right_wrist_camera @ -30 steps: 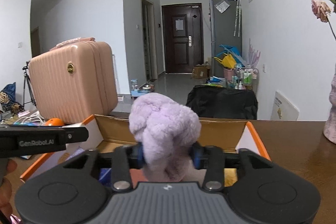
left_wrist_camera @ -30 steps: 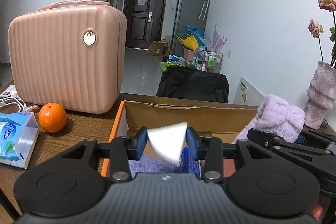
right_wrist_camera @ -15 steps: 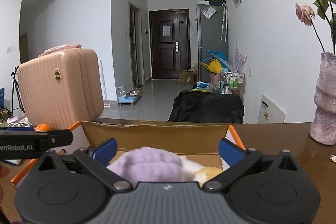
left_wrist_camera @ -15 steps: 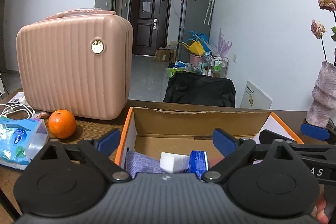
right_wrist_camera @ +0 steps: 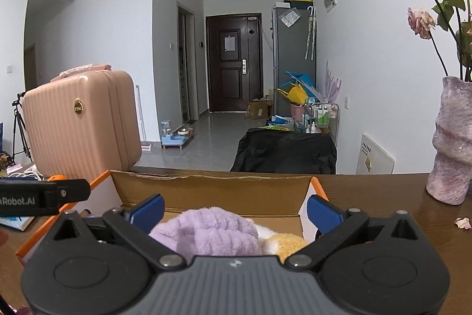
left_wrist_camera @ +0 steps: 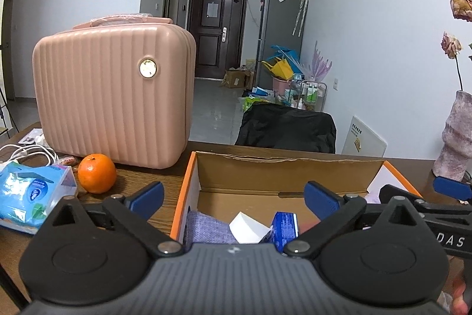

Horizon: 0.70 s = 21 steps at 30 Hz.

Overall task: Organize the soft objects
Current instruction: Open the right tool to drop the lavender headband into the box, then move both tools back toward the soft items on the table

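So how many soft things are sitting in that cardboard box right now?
5 visible: blue-grey cloth, white sponge, blue packet on the left; lilac towel, yellow plush on the right. More may be hidden.

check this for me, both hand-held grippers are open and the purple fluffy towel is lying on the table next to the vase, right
Not quite. The purple towel lies inside the cardboard box, not beside the vase; the right wrist view shows it. Both the left hand-held gripper and right hand-held gripper are open.
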Each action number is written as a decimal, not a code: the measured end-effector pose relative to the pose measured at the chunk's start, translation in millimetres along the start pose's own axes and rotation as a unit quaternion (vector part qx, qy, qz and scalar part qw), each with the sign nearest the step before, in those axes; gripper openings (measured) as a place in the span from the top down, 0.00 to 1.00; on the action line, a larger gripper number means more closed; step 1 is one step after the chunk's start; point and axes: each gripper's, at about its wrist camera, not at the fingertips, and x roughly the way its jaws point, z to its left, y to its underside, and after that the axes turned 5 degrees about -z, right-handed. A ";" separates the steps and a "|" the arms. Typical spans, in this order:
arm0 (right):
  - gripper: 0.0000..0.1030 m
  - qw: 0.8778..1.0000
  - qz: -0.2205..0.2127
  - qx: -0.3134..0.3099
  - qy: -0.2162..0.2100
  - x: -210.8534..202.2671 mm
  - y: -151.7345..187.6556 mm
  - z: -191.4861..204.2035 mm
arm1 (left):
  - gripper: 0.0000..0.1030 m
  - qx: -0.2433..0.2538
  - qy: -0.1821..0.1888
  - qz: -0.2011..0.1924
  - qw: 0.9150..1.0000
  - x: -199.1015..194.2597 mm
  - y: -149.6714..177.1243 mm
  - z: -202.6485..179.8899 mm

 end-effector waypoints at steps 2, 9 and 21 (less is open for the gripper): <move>0.00 1.000 -0.003 0.000 -0.002 -3.3 -0.5 0.0 | 0.00 0.002 -0.002 -0.004 1.000 -4.0 0.2 0.9; 0.00 1.000 -0.013 -0.005 0.000 -20.5 0.5 3.1 | 0.00 0.001 -0.004 -0.013 1.000 -21.0 2.0 7.7; 0.00 1.000 -0.022 -0.008 0.003 -56.4 11.0 6.2 | 0.00 0.008 -0.003 -0.011 1.000 -47.8 13.3 12.1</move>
